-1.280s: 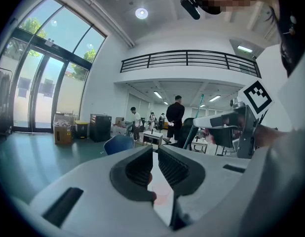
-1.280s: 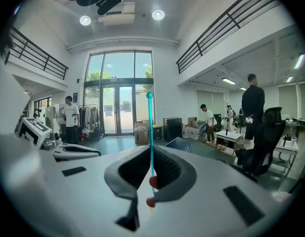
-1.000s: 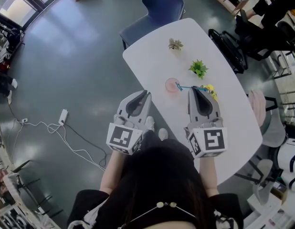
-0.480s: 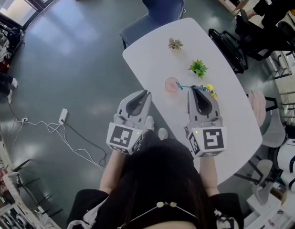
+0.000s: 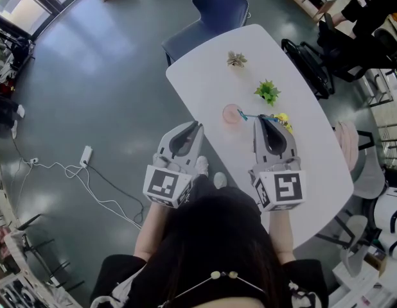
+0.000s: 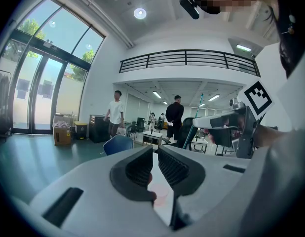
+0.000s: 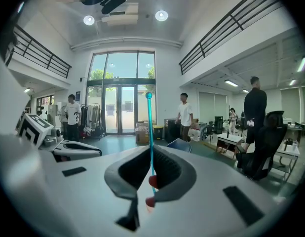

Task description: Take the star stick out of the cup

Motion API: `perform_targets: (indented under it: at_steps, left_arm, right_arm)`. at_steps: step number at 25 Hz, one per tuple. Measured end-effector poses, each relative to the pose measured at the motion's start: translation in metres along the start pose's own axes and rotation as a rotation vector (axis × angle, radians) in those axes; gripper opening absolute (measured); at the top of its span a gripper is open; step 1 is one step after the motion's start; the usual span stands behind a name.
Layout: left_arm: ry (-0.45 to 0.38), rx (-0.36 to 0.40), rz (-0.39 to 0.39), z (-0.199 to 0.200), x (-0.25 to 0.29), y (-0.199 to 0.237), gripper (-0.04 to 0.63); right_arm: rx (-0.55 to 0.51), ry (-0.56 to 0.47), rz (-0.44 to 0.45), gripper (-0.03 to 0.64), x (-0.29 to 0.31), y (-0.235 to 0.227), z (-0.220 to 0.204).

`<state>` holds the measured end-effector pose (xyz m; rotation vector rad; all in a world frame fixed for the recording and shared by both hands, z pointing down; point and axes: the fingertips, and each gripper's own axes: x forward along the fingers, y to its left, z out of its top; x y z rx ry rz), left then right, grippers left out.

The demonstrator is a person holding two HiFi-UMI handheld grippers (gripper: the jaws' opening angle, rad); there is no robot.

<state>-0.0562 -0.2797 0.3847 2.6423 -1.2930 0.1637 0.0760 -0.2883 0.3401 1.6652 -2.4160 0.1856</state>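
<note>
A thin teal star stick (image 7: 151, 132) stands up between my right gripper's (image 7: 151, 171) jaws, which are shut on it; it ends in a small ball at the top. In the head view the star stick (image 5: 248, 116) runs from the right gripper (image 5: 260, 119) leftward, its free end over the rim of the pink cup (image 5: 231, 114) on the white table (image 5: 314, 153). My left gripper (image 5: 194, 126) hovers at the table's near edge, left of the cup, shut with nothing in it. The left gripper view has the cup (image 6: 160, 194) below its jaws.
A green plant (image 5: 267, 92) and a small dried plant (image 5: 236, 59) stand further back on the table. A yellow object (image 5: 283, 120) lies beside the right gripper's tip. A blue chair (image 5: 218, 8) is at the far end. People stand in the hall behind.
</note>
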Motion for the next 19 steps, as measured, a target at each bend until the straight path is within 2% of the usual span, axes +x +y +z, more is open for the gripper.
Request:
perform_targets:
  at_steps: [19]
  left_arm:
    - [-0.005,-0.005,0.013,0.0,-0.0026,0.0013,0.037]
  right_arm:
    - [-0.001,-0.002,0.0,0.018,0.0006,-0.0027,0.0014]
